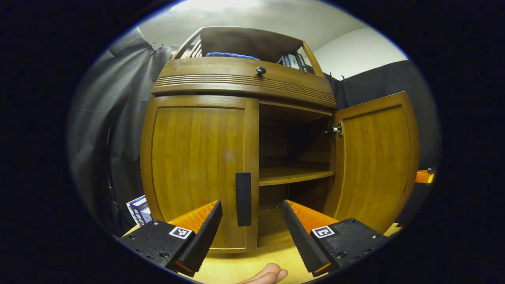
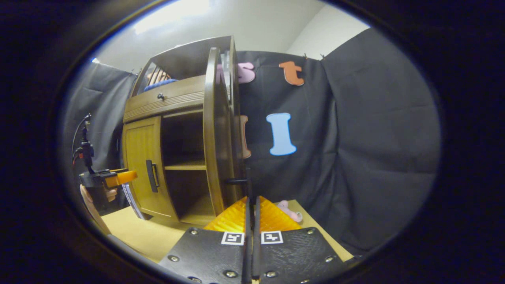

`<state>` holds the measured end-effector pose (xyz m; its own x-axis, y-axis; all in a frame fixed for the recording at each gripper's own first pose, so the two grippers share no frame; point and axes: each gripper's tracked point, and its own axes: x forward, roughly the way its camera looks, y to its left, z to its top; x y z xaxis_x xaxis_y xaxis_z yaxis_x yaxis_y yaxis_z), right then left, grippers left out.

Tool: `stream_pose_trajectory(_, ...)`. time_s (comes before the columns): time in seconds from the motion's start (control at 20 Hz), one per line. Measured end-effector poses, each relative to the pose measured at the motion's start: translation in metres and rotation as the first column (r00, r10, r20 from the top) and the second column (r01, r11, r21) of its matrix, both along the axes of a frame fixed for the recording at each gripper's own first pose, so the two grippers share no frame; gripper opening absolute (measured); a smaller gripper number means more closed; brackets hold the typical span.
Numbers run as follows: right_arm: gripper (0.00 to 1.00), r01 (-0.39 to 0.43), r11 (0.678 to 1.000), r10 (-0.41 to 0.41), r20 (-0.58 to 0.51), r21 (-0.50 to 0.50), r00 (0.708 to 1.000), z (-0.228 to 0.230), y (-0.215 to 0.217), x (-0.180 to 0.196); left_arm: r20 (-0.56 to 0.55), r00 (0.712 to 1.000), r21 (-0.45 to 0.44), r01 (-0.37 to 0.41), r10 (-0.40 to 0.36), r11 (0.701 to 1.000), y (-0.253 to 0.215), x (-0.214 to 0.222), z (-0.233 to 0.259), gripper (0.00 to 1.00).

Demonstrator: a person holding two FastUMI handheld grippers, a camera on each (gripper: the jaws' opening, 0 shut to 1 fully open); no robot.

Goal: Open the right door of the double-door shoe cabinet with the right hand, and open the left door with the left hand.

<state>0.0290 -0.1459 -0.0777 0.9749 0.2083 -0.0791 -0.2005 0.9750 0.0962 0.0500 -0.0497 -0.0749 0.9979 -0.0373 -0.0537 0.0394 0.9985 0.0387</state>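
**Shoe cabinet: right door swung out, left door shut**

Shoe cabinet (image 1: 240,157) stands straight ahead of the left gripper (image 1: 252,225), whose fingers are spread wide with nothing between them. The left door (image 1: 197,169) is closed, and its dark vertical handle (image 1: 243,199) sits just beyond the gap between the fingers, untouched. To the right of that gripper the right door (image 1: 375,157) stands swung open, showing a bare inner shelf (image 1: 294,174). A fingertip (image 1: 268,274) of the holding hand shows below the gripper, over the pale tabletop (image 1: 252,264).

In the right gripper view, the right gripper (image 2: 251,213) has its fingers drawn nearly together around the thin handle (image 2: 239,181) of the right door (image 2: 215,130), which is seen edge-on directly ahead. Whether both fingers press on that handle cannot be told. The left gripper (image 2: 108,179) is seen far off to the left, in front of the closed left door (image 2: 144,169).
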Motion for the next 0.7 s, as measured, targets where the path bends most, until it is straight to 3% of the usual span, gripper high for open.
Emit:
stream_pose_trajectory(0.1, 0.02, 0.026, 0.999, -0.027, 0.039, 0.023, 0.999, 0.013, -0.004, -0.020, 0.001, 1.000, 0.005, 0.007, -0.007, 1.000, 0.000, 0.005, -0.001, 0.93)
stream_pose_trajectory(0.15, 0.11, 0.039, 0.999, -0.041, 0.061, 0.034, 0.997, 0.020, -0.005, -0.031, 0.005, 1.000, 0.001, -0.003, 0.003, 1.000, 0.002, 0.008, -0.001, 0.93)
stream_pose_trajectory(0.2, 0.11, 0.042, 0.998, -0.046, 0.094, 0.045, 0.995, 0.032, -0.004, -0.044, 0.009, 1.000, -0.004, -0.017, 0.017, 1.000, 0.005, 0.012, -0.003, 0.93)
stream_pose_trajectory(0.25, 0.23, 0.030, 0.998, -0.037, 0.124, 0.053, 0.992, 0.039, 0.005, -0.057, 0.005, 1.000, -0.004, -0.027, 0.027, 1.000, 0.008, 0.017, -0.005, 0.93)
stream_pose_trajectory(0.3, 0.22, 0.037, 0.998, -0.043, 0.137, 0.052, 0.990, 0.045, 0.009, -0.068, -0.005, 0.999, -0.001, -0.034, 0.034, 0.999, 0.009, 0.022, -0.010, 0.93)
stream_pose_trajectory(0.35, 0.33, 0.043, 0.998, -0.049, 0.148, 0.048, 0.988, 0.050, 0.015, -0.080, -0.022, 0.999, 0.004, -0.037, 0.037, 0.999, 0.009, 0.028, -0.014, 0.93)
stream_pose_trajectory(0.4, 0.33, 0.045, 0.998, -0.051, 0.151, 0.048, 0.987, 0.053, 0.021, -0.092, -0.041, 0.998, 0.013, -0.037, 0.037, 0.999, 0.008, 0.034, -0.021, 0.93)
stream_pose_trajectory(0.7, 0.99, 0.011, 0.994, -0.028, 0.165, 0.106, 0.986, 0.053, 0.079, -0.158, -0.062, 0.994, 0.072, -0.081, 0.085, 0.994, 0.016, 0.067, -0.035, 0.93)
